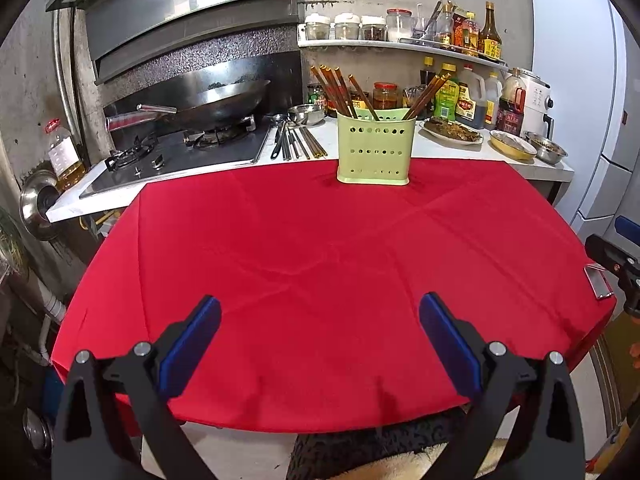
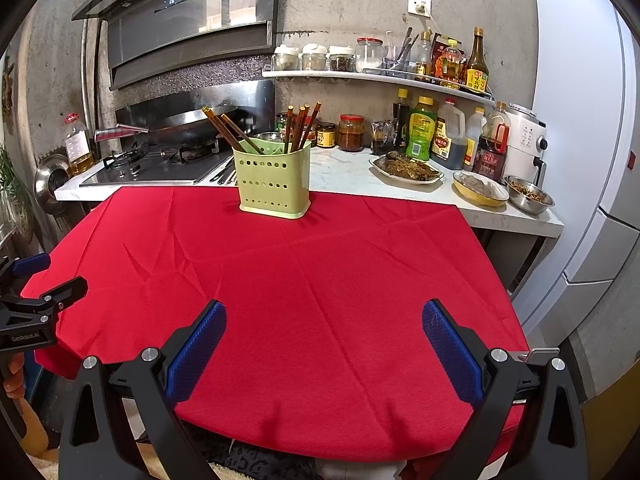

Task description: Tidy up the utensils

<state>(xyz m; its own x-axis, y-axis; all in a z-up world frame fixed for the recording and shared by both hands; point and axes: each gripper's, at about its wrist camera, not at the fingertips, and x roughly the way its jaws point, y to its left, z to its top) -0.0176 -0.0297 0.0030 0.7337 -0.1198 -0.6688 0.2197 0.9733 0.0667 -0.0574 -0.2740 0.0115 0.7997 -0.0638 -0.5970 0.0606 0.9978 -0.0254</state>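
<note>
A pale green perforated utensil holder [image 1: 374, 148] stands at the far edge of the red tablecloth [image 1: 320, 264]. Several brown chopsticks [image 1: 340, 90] stick out of it in two bunches. It also shows in the right wrist view [image 2: 274, 180] with its chopsticks [image 2: 298, 128]. My left gripper [image 1: 320, 312] is open and empty above the near part of the cloth. My right gripper [image 2: 324, 316] is open and empty, also over the near part. Loose metal utensils [image 1: 294, 142] lie on the counter behind the holder, left of it.
A gas stove with a wok [image 1: 208, 104] is at the back left. Jars, sauce bottles [image 2: 444, 132], a food plate [image 2: 406, 168] and bowls [image 2: 528, 198] crowd the counter. A white fridge [image 2: 580, 120] stands right. The other gripper shows at the left edge [image 2: 32, 312].
</note>
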